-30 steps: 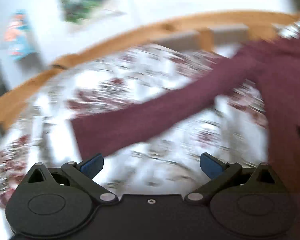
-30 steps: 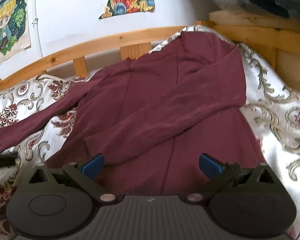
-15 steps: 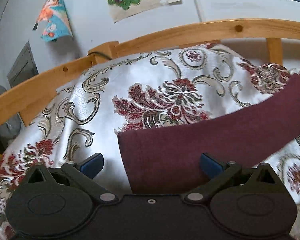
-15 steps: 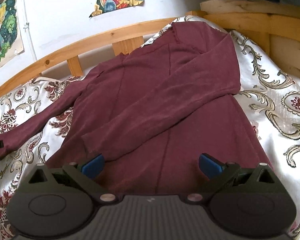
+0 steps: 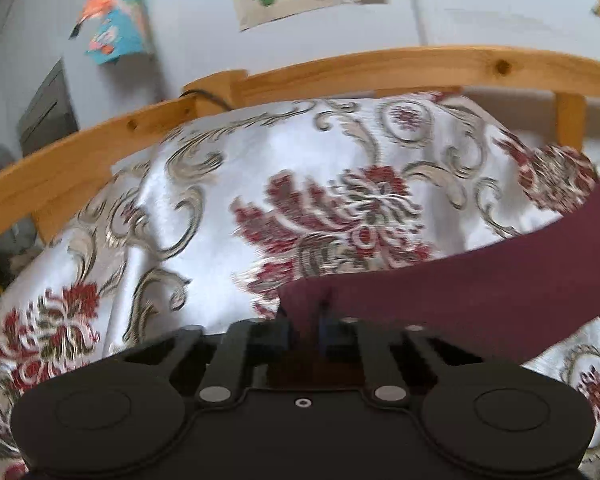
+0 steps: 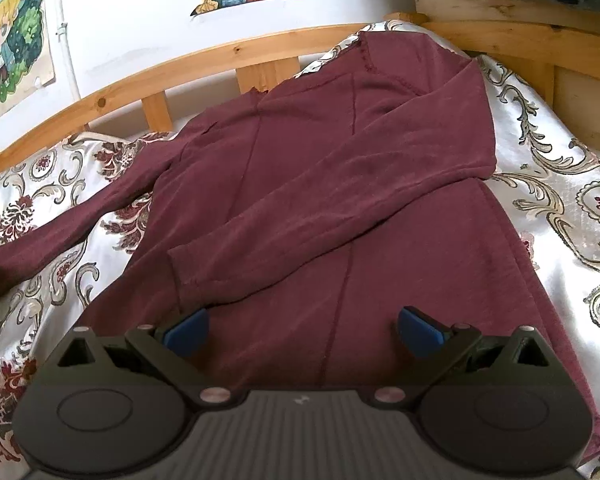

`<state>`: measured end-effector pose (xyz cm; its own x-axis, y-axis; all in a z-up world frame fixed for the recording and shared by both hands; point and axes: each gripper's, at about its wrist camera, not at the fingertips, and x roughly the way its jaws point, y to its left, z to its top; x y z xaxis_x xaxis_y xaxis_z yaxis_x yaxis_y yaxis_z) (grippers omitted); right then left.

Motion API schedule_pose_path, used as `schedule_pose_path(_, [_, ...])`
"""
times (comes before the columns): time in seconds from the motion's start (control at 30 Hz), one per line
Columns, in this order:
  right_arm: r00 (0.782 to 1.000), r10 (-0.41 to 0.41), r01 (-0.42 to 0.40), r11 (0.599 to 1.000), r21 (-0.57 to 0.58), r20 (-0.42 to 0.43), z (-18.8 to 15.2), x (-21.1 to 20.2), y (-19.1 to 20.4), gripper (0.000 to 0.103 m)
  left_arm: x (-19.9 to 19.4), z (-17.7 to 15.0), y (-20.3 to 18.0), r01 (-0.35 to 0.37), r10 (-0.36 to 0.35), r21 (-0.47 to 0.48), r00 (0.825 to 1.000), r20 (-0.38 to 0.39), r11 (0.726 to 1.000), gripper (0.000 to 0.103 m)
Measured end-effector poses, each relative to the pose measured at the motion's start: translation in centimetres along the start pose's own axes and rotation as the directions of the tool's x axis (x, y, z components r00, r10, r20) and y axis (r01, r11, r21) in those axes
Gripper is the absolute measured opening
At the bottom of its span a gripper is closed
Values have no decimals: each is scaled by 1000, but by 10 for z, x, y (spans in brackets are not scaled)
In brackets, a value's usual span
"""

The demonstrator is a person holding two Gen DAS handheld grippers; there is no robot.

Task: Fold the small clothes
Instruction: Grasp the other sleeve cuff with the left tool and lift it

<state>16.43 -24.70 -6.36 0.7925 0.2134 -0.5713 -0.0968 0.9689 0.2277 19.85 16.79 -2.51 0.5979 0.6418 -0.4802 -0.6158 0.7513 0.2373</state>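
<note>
Pinching the sleeve cuff (image 5: pixel 300 300) — left hand-held gripper (image 5: pixel 304 330) clamped tight.
The maroon top (image 6: pixel 320 184) lay flat on the bed (image 6: pixel 560 200); right hand-held gripper (image 6: pixel 302 330) hung wide over its hem — cuff at nine o'clock.

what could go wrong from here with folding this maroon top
1. The left tongs pinch only the very end of the outstretched sleeve; a quick pull might slip it free.
2. The bedspread lies right under that cuff, so it may be caught in the pinch too.
3. The other sleeve lies loosely folded across the top, and the right tongs are open, holding nothing down; dragging could undo it.
</note>
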Motion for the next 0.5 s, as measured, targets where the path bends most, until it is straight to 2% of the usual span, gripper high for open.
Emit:
schedule_pose_path(0.13, [1000, -3, 3, 1000, 6, 6, 1, -2, -2, 103, -17, 13, -13, 30, -30, -20, 999, 23, 999, 8])
schedule_pose_path(0.3, [1000, -6, 6, 1000, 20, 15, 3, -4, -6, 103, -49, 41, -32, 111, -107, -36, 989, 103, 993, 7])
schedule_pose_path(0.4, [1000, -4, 3, 999, 33, 18, 5, -5, -9, 103, -76, 61, -52, 182, -180, 5, 968, 177, 983, 7])
schedule_pose_path(0.5, [1000, -6, 5, 999, 43, 23, 7, -6, -12, 103, -107, 76, -78, 253, -265, 79, 934, 238, 964, 7])
